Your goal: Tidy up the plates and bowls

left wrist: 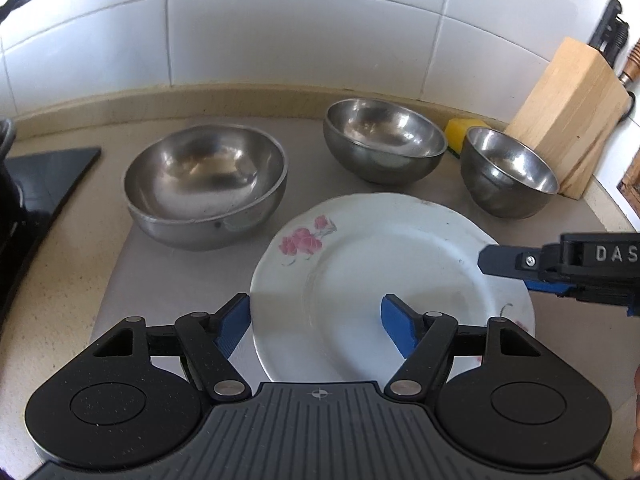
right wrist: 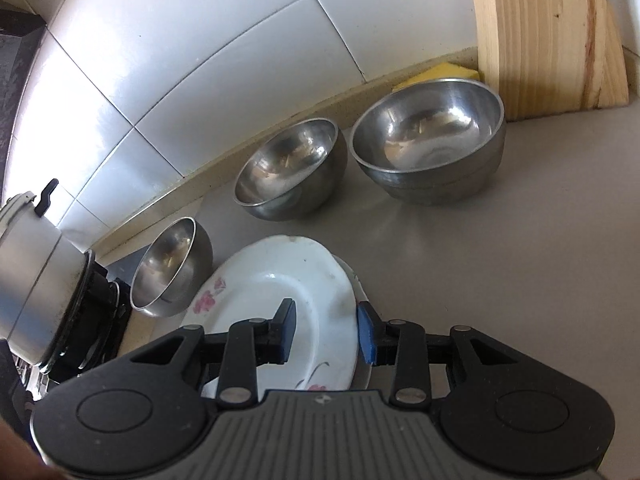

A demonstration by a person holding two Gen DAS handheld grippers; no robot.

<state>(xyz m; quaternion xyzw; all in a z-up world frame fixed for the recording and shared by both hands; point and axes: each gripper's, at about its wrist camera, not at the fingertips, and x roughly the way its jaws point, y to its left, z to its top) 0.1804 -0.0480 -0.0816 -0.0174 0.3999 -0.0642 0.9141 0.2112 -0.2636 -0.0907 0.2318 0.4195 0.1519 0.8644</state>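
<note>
**Plates stacked, both tongs at the rim**

I see the tabletop point(left wrist: 52, 280) carrying the knife block point(left wrist: 568, 120), then three steel bowls: large point(left wrist: 206, 184), medium point(left wrist: 384, 140), small point(left wrist: 508, 172). In front of them the flowered plate point(left wrist: 380, 272) lies on another plate point(right wrist: 362, 368). My left tongs point(left wrist: 316, 322) stand released astride its near rim. My right tongs point(right wrist: 326, 334) straddle its right edge, gap narrow; I cannot tell whether they pinch.

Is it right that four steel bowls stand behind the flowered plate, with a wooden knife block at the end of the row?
Not quite: there are three steel bowls, not four: a large bowl, a middle bowl and a small bowl. The left wrist view shows all three behind the flowered plate, with the wooden knife block at the end of the row.
</note>
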